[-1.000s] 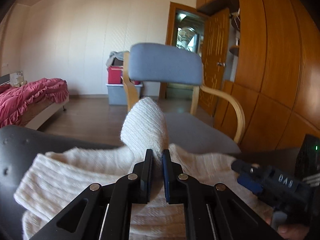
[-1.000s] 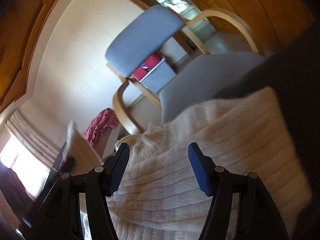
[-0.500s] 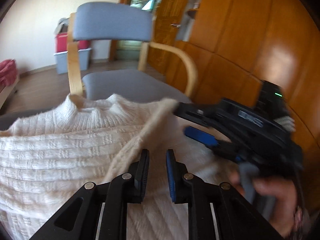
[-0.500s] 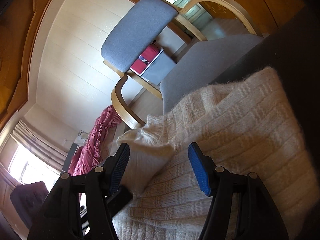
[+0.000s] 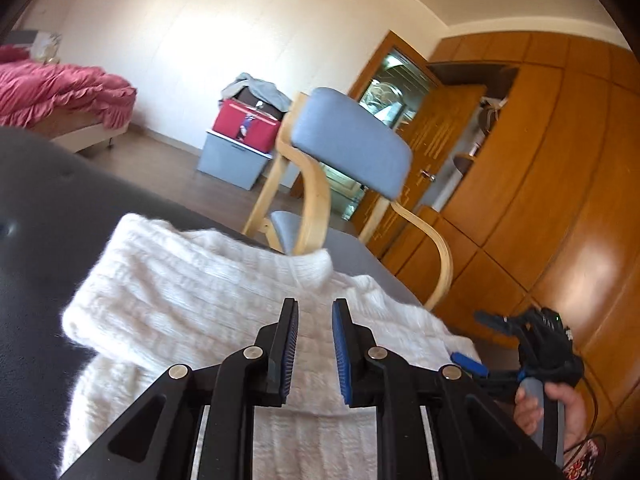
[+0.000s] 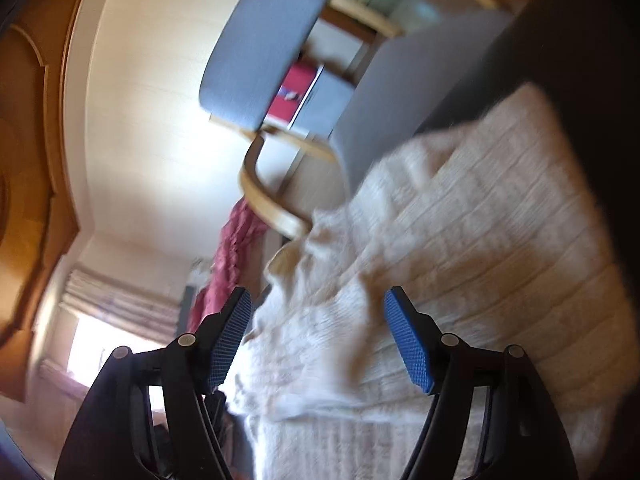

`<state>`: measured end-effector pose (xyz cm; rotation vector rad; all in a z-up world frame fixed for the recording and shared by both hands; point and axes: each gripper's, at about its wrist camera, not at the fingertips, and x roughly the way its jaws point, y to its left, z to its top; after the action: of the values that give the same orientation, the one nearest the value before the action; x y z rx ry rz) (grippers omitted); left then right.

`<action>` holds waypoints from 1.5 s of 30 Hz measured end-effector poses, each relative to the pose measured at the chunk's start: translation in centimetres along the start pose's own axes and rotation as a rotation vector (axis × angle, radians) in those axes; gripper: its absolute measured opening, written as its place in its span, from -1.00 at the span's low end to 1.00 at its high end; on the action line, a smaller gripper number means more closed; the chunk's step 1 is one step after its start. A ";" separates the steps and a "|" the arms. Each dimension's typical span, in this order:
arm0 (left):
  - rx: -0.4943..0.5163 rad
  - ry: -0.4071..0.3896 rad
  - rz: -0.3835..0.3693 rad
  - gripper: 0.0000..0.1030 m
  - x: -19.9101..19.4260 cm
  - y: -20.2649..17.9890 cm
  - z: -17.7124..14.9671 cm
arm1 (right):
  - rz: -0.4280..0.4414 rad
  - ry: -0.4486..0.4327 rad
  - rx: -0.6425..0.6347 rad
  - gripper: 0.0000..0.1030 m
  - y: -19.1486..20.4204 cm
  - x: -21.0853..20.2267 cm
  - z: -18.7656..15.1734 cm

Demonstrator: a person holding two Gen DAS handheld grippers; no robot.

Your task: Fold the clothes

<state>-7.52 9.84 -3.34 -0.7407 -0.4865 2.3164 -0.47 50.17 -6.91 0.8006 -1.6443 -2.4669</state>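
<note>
the sweater (image 5: 208, 304) lies spread on the surface (image 5: 48, 232), one sleeve folded across its body. behind the surface stands a chair (image 5: 348, 140). beyond the chair, two storage boxes (image 5: 240, 140) sit stacked on the floor by the wall, a bed (image 5: 60, 96) to their left, a wardrobe (image 5: 560, 180) to the right.

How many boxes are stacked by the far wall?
2. A grey box sits on the floor by the wall, and a red box sits on top of it. Clothes piled above may hide more.
</note>
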 end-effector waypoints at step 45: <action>0.117 0.313 0.308 -0.68 0.8 6.2 -1.0 | -0.280 0.010 -0.644 -0.70 6.5 4.5 -4.2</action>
<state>-10.24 6.05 -7.59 -1.1630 -0.0985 2.4175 -3.89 42.34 -4.13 0.9720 -0.6662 -2.8953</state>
